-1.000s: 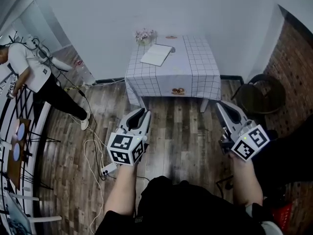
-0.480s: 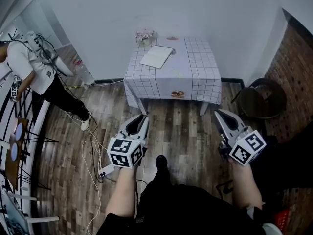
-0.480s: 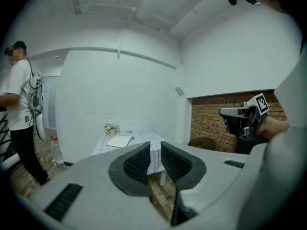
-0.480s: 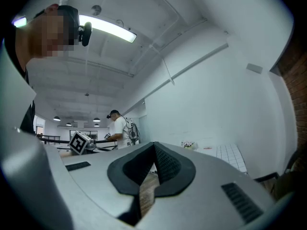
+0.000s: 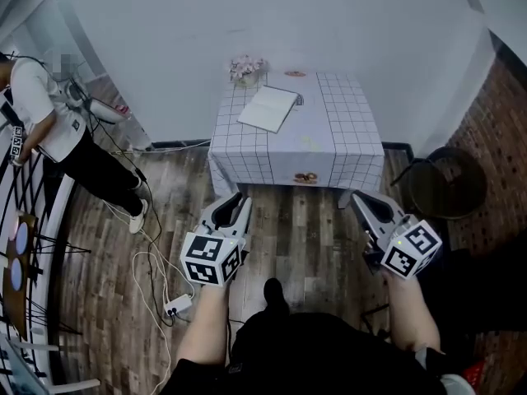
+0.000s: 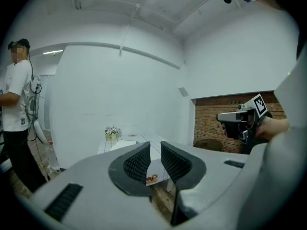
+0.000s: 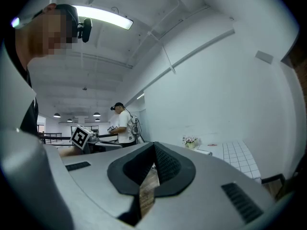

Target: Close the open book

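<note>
From the head, forward and steeply down: left gripper (image 5: 237,197) and right gripper (image 5: 358,197) close below, checked-cloth table (image 5: 346,138) well beyond their fingertips. From the left gripper, nearly level along its own fingers (image 6: 136,163), right up against them, toward that table (image 6: 153,138) far past the tips, right gripper (image 6: 225,119) off to their right. From the right gripper, level along its fingers (image 7: 165,164), table (image 7: 237,152) right of the tips, left gripper's marker cube (image 7: 81,137) to their left. Shared by all three: table and flower pot (image 5: 245,70).
</note>
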`<state>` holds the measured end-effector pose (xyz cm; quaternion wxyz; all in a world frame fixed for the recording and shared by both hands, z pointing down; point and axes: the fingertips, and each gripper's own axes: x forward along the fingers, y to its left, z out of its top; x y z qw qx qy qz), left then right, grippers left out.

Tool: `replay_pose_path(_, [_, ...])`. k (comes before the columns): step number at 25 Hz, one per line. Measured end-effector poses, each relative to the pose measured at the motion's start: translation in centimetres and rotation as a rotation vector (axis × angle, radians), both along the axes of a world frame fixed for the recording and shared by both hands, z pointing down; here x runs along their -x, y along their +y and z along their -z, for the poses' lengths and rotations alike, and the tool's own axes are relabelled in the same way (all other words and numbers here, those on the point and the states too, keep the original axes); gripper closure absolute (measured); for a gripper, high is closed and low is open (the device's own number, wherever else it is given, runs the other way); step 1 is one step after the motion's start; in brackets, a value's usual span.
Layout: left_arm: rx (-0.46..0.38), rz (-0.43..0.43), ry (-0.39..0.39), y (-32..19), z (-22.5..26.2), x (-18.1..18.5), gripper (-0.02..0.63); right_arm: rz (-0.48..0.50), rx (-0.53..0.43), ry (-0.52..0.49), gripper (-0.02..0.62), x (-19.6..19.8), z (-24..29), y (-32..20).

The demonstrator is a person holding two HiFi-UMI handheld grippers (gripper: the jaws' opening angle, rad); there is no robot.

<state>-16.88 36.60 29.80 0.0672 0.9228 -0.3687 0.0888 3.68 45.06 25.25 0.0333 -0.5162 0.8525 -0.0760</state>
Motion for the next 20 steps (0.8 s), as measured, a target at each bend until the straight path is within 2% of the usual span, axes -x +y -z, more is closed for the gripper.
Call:
replay_pose_path(7, [-0.008, -0.039, 0.009, -8.2, 0.7, 2.3, 0.532, 0.017, 0.033, 0.019, 0.592, 4.2, -0.2, -9.9])
replay_pose_path(12, [0.003, -0.043, -0.003, -11.6, 0.2, 3.5, 0.532, 0.064, 0.038, 0.049, 0.592, 7.1, -0.5, -13.6])
replay_pose_path(16, [0.013, -0.035, -0.005, -13.8, -0.1, 3.9, 0.532, 0.066, 0.065, 0.045, 0.592, 7.0, -1.3, -15.7])
replay_pose_path(20, [0.038, -0.037, -0.013, -16.0, -1.3, 2.8, 0.532, 0.06, 0.08, 0.027, 0.592, 5.5, -2.2, -18.2])
